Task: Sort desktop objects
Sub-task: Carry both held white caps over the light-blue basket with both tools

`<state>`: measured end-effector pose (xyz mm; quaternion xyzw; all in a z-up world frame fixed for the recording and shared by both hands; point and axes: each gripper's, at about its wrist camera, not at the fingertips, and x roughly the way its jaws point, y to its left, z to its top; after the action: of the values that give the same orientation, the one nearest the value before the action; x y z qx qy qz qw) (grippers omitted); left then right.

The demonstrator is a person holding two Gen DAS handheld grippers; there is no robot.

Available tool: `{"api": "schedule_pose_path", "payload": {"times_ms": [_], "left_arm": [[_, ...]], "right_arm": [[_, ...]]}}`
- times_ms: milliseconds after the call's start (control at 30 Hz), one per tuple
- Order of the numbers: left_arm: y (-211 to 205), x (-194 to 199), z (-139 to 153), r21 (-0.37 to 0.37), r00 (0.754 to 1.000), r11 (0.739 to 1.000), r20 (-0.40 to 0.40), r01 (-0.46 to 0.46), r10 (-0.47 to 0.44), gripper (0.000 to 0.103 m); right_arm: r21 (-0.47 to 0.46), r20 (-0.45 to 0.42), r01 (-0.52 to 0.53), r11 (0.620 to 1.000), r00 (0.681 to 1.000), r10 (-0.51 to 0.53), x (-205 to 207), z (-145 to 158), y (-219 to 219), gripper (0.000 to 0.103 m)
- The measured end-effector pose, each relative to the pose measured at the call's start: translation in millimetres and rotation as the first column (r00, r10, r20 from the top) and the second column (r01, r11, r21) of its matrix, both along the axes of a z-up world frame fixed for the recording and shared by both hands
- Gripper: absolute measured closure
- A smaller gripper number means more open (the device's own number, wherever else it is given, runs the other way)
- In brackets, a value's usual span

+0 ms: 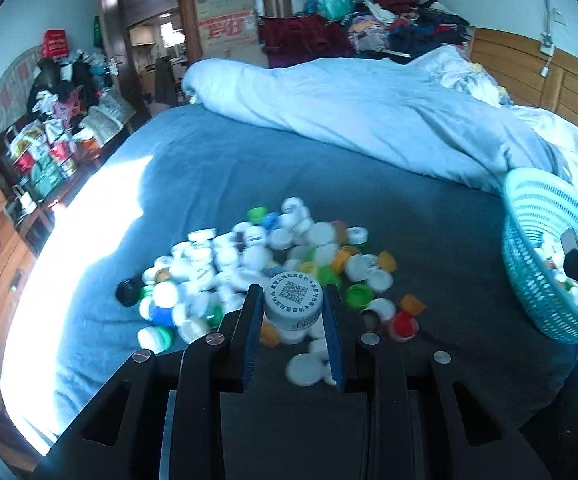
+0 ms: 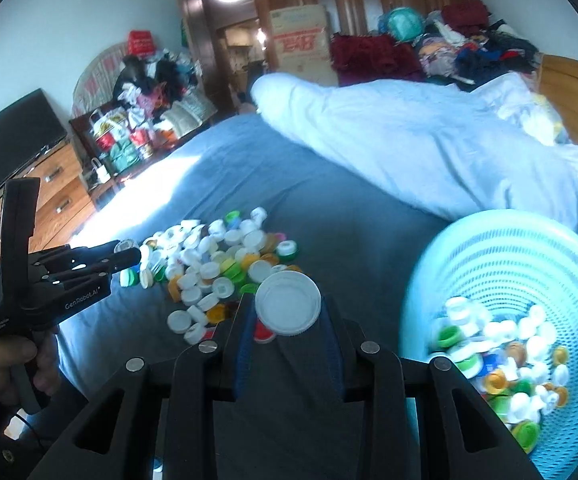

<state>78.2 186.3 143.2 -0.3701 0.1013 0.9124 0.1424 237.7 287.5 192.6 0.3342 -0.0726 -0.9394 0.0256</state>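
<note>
Blue-grey bedsheet under a heap of bottle caps, both tongs lifted with a cap apiece.

Across the bed (image 1: 409, 216) a pale duvet (image 1: 369, 112) lay bunched toward the headboard, and a turquoise mesh basket (image 2: 529, 248), tilted and part-filled with caps, sat at the right side. On the sheet between them spread the pile of caps (image 1: 273, 256), mostly white with green, yellow, orange and one black. Above the pile, the left tongs (image 1: 293, 304) were clenched on a white cap printed with a QR code (image 1: 293, 300), held by its sides. Beside the basket, the right tongs (image 2: 288, 310) pinched a plain white cap (image 2: 288, 308) the same way.
</note>
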Motion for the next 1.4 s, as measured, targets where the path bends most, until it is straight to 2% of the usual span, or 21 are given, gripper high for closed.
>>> {"api": "schedule_pose_path", "payload": {"times_ms": [233, 433, 767, 1000, 1133, 1200, 1333, 1400], "left_arm": [[55, 6, 10, 0.035, 0.993, 0.993, 0.024, 0.114, -0.115, 0.078], [104, 14, 24, 0.057, 0.977, 0.976, 0.027, 0.210, -0.212, 0.078], [188, 25, 41, 0.074, 0.931, 0.932, 0.065, 0.354, -0.358, 0.078], [242, 35, 41, 0.065, 0.891, 0.899, 0.114, 0.434, -0.439, 0.078], [271, 37, 39, 0.051, 0.866, 0.881, 0.168, 0.470, -0.472, 0.078], [284, 37, 32, 0.038, 0.850, 0.875, 0.221, 0.482, -0.478, 0.078], [296, 31, 16, 0.032, 0.834, 0.880, 0.305, 0.474, -0.460, 0.078], [297, 31, 11, 0.021, 0.833, 0.881, 0.317, 0.472, -0.453, 0.078]], "right_arm": [[0.003, -0.034, 0.096, 0.995, 0.995, -0.096, 24, 18, 45, 0.069], [0.001, -0.039, 0.165, 0.986, 0.986, -0.165, 42, 26, 80, 0.069], [-0.012, -0.040, 0.252, 0.968, 0.967, -0.253, 66, 31, 112, 0.069], [-0.016, 0.006, 0.302, 0.953, 0.953, -0.302, 75, 27, 141, 0.068], [-0.019, 0.057, 0.323, 0.946, 0.945, -0.321, 72, 18, 158, 0.068], [-0.032, 0.087, 0.331, 0.943, 0.941, -0.327, 69, 12, 167, 0.068], [-0.055, 0.120, 0.345, 0.937, 0.934, -0.337, 67, 3, 178, 0.068], [-0.057, 0.127, 0.343, 0.938, 0.934, -0.334, 66, -1, 178, 0.068]]}}
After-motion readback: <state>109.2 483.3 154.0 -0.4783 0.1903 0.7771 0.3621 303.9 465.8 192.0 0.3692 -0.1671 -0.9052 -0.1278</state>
